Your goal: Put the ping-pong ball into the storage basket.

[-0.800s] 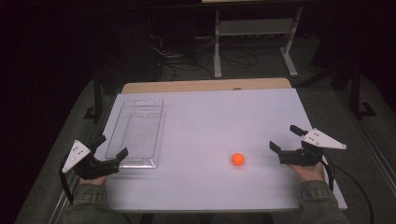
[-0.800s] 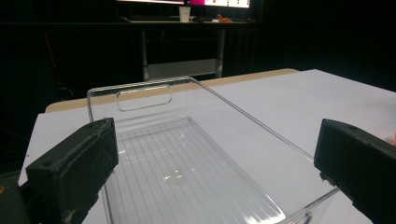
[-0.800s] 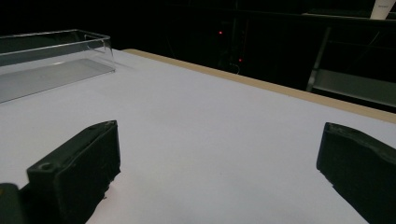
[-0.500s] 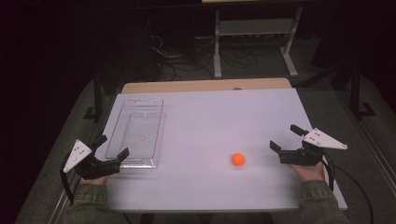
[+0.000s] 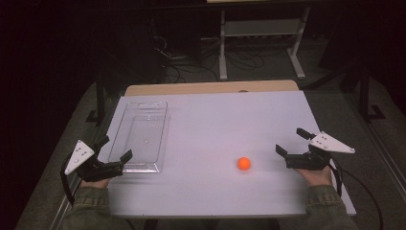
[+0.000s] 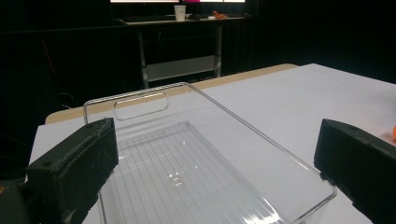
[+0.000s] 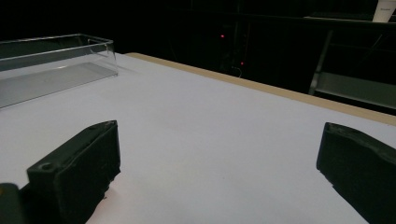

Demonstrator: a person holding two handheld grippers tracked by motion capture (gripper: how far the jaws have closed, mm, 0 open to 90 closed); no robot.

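Your white table (image 5: 210,124) stands in a dark room; both tongs, left (image 5: 116,152) and right (image 5: 290,143), gape empty, no writing readable.

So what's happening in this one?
A person sits at a white table with a two-jaw gripper in each hand. The left gripper is open at the near end of a clear plastic tray, which is empty. The right gripper is open too, with nothing between its jaws. A small orange ball lies on the table between them, nearer the right gripper, untouched.
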